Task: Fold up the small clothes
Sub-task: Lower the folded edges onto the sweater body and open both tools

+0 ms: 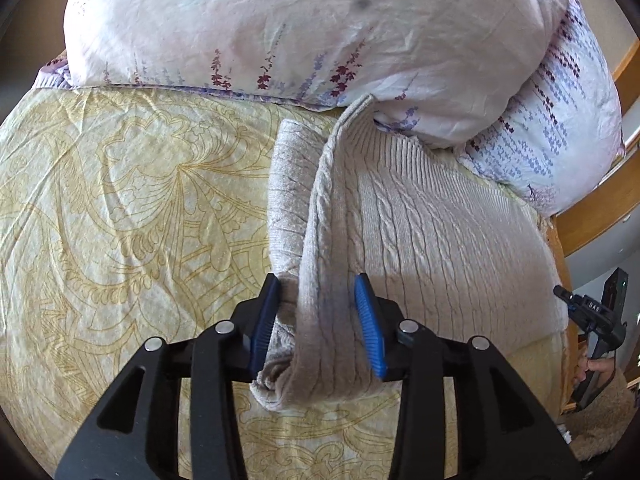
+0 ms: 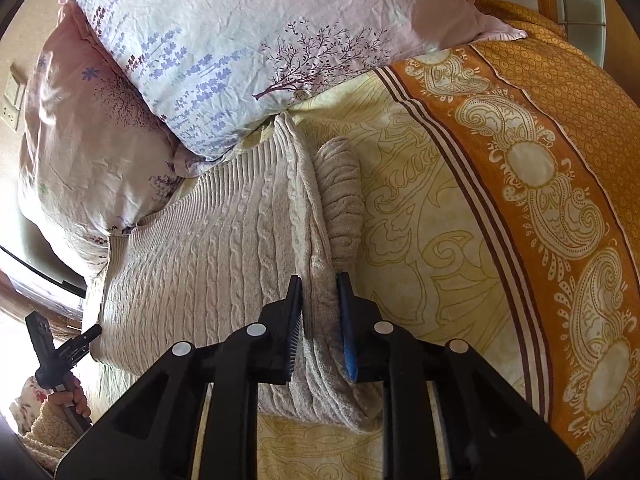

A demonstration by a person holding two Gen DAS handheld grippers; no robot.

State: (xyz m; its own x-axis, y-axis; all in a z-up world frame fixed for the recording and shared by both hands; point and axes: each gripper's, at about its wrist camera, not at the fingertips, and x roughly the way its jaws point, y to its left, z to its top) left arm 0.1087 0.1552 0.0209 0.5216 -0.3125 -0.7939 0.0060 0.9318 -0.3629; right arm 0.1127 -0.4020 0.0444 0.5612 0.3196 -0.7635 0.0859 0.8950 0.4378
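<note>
A beige cable-knit sweater lies on a yellow patterned bedsheet, its far end against the pillows. In the left wrist view my left gripper has a raised fold of the sweater's edge between its blue pads, which stand apart with the cloth loose between them. In the right wrist view the sweater lies left of center, and my right gripper is shut on a raised fold along its right edge. A bunched sleeve lies beside that fold.
Floral pillows are stacked at the head of the bed and also show in the right wrist view. An orange paisley band of bedding runs along the right. A wooden bed frame borders the bed.
</note>
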